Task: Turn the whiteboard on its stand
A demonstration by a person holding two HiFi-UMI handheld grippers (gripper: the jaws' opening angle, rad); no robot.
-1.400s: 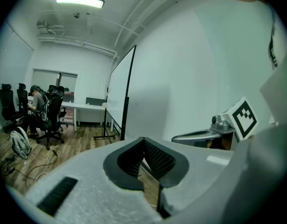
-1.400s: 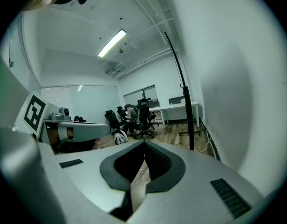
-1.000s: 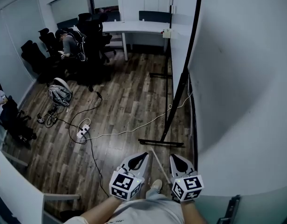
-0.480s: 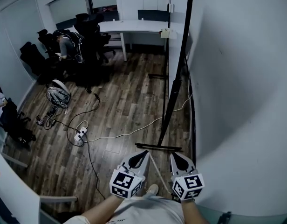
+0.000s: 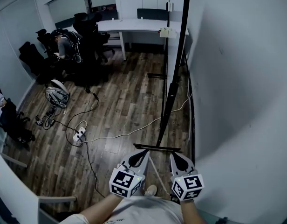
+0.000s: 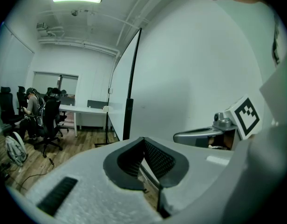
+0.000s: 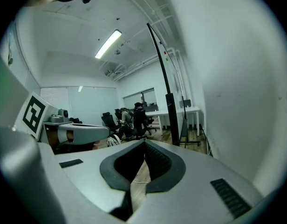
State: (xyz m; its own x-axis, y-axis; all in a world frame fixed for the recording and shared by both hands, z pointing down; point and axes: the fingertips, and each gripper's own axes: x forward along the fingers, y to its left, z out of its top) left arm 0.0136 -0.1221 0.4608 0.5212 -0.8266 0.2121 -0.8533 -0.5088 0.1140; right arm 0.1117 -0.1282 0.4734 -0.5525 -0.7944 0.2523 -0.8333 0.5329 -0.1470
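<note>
The whiteboard (image 5: 175,69) stands edge-on to me, a tall black-framed panel on a stand whose black foot (image 5: 157,147) lies on the wood floor just beyond my grippers. In the left gripper view the whiteboard (image 6: 121,97) shows its white face; in the right gripper view the whiteboard (image 7: 167,92) shows only its dark edge. My left gripper (image 5: 143,154) and right gripper (image 5: 173,156) are held side by side near my body, short of the foot. Both are shut with nothing between the jaws, and neither touches the board.
A white wall (image 5: 241,78) fills the right side, close behind the board. A white cable (image 5: 134,130) and a power strip (image 5: 80,133) lie on the floor. A backpack (image 5: 57,94), office chairs (image 5: 87,27), a seated person (image 5: 64,43) and a desk (image 5: 134,26) are further off.
The board's black edge and its foot have shifted left in the head view, and the edge now stands steeper. Both grippers have stayed shut in about the same place.
</note>
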